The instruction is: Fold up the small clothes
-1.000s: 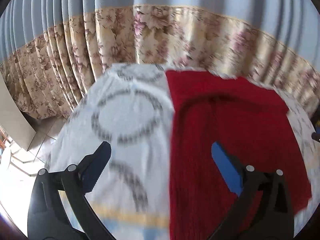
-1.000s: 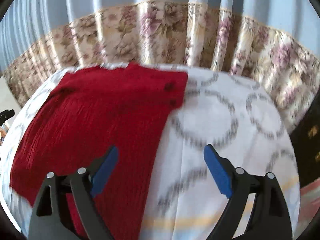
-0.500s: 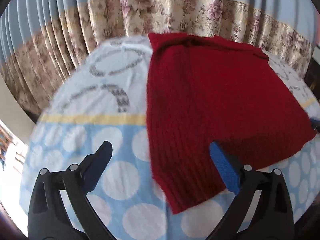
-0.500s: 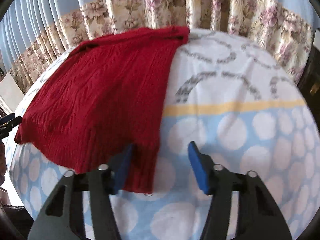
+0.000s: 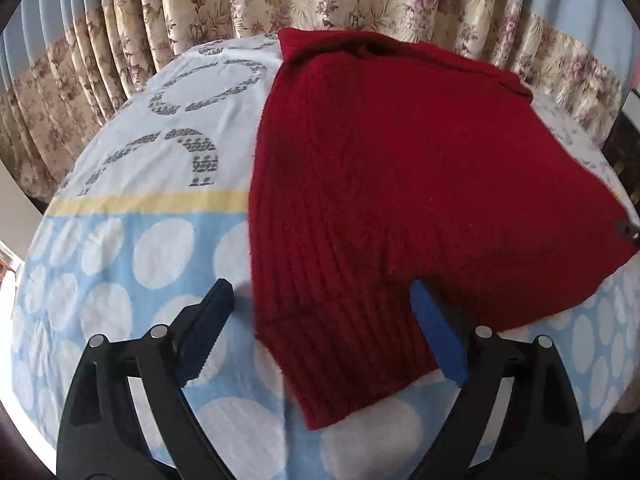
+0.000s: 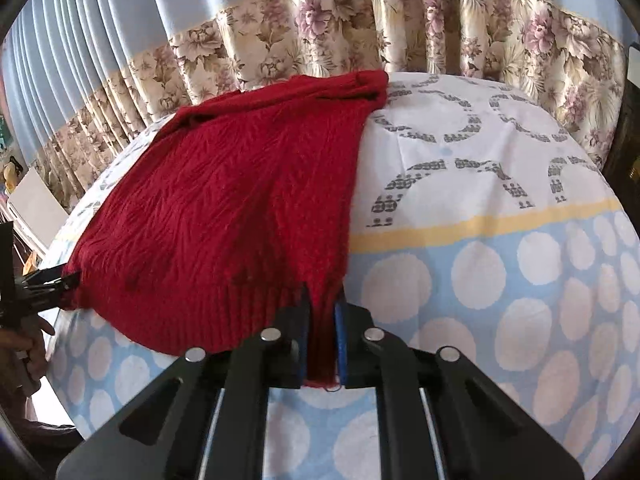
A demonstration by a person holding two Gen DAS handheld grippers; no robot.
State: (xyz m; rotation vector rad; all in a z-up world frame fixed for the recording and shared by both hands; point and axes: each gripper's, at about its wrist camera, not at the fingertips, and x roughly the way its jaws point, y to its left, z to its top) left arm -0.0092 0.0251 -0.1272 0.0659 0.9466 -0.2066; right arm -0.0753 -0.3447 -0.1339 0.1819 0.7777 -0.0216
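Observation:
A red knitted sweater (image 5: pixel 400 160) lies flat on the patterned bedsheet (image 5: pixel 132 248). Its ribbed hem faces me. In the left wrist view, my left gripper (image 5: pixel 320 288) straddles the near left hem corner. Its jaws are wide and closing, with the corner between them and the blue pads not pressing on it. In the right wrist view, my right gripper (image 6: pixel 323 300) is shut on the near right hem corner of the sweater (image 6: pixel 240 200). A strip of red knit is pinched between its pads. The left gripper (image 6: pixel 44 284) shows at the sweater's far left corner.
The sheet (image 6: pixel 500 280) is blue with white dots near me, then a yellow stripe, then white with grey rings. Floral and blue curtains (image 6: pixel 320 28) hang close behind. A hand (image 6: pixel 24 344) shows at the left edge. Dark furniture (image 5: pixel 624 148) stands at the right.
Both grippers came down and back from the far part of the sweater to its near hem. The right gripper closed on the right corner. The left jaws narrowed a little.

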